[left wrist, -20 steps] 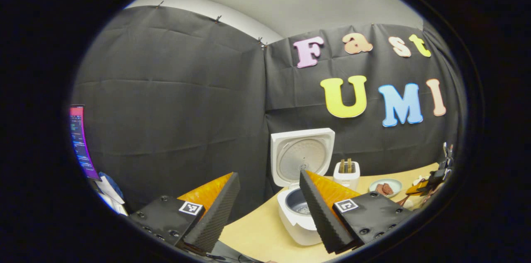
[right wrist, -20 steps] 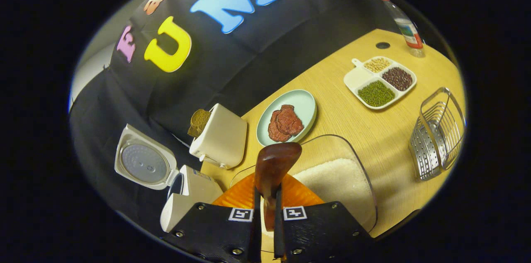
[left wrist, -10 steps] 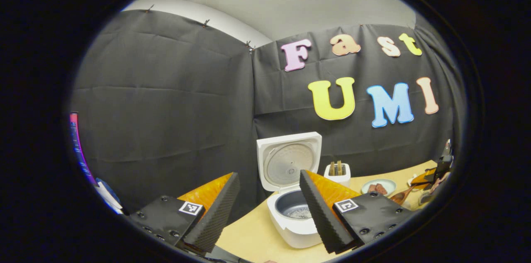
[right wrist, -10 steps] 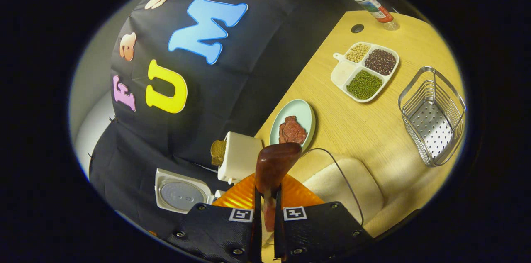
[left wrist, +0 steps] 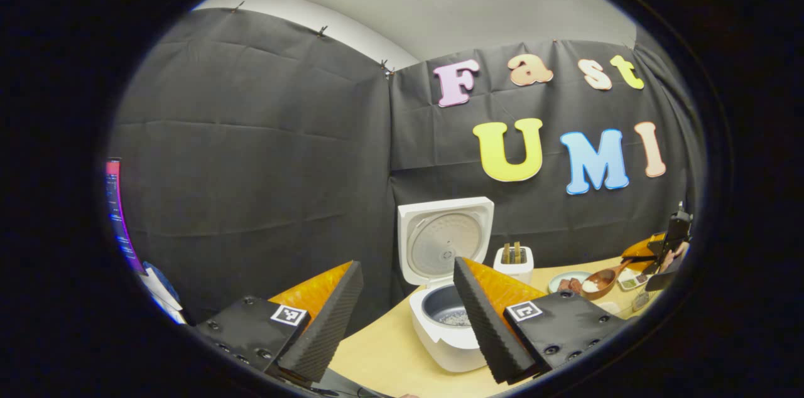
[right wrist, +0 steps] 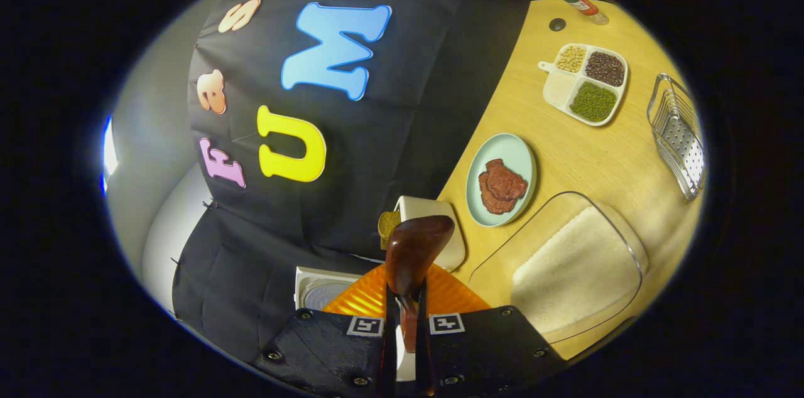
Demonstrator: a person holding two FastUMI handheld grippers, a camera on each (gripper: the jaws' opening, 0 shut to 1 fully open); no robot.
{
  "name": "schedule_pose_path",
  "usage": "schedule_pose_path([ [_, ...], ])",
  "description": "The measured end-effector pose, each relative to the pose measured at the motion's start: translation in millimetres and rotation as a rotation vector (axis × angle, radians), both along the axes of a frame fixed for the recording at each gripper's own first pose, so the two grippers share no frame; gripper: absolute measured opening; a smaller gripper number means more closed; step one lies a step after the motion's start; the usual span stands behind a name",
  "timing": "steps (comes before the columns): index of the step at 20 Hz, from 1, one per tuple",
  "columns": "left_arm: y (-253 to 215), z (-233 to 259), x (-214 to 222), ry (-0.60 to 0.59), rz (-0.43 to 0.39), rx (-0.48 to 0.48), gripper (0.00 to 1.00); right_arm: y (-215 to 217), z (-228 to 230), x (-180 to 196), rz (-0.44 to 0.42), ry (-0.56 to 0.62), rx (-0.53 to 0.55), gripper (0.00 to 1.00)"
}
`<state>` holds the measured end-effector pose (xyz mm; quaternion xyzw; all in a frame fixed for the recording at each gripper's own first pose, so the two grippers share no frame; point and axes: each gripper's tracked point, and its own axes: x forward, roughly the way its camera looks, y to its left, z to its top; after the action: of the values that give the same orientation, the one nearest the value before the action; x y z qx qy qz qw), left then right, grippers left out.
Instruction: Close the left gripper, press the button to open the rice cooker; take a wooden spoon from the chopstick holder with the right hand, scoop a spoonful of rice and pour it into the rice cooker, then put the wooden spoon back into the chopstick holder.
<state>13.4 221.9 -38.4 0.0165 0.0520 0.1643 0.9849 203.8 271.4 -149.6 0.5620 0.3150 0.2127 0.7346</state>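
- The right gripper has its jaws clamped tight on the spoon, bowl pointing ahead. In the left gripper view the spoon shows far right, white rice in its bowl, above the table.
- The cooker stands lid up, with some rice in the pot; the step in hand looks to be carrying the load across to it.
- Keep the bowl level on the way (a roll of the wrist would spill grains onto the table), and tip only once it is over the pot.
- The toaster and the meat plate lie along the path; pass above them.
- The left gripper is wide open, holding nothing, near the cooker's front; it should keep aside.
- The rice tub lies just beside the right gripper.
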Motion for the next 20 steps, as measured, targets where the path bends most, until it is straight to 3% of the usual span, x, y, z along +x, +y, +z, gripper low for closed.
schedule_pose_path([
  [6, 27, -9, -21, 0.007, 0.036, -0.017, 1.00, 55, 42, -10, 0.064, -0.066, 0.063, 0.12],
  [10, 47, -15, -37, 0.013, 0.069, -0.025, 0.94, 95, 51, -14, 0.104, -0.099, 0.049, 0.12],
  [11, 52, -17, -42, 0.016, 0.078, -0.025, 1.00, 105, 52, -17, 0.116, -0.104, 0.047, 0.12],
  [20, 84, -40, -78, 0.056, 0.144, -0.062, 1.00, 204, 50, -25, 0.225, -0.164, -0.049, 0.12],
])
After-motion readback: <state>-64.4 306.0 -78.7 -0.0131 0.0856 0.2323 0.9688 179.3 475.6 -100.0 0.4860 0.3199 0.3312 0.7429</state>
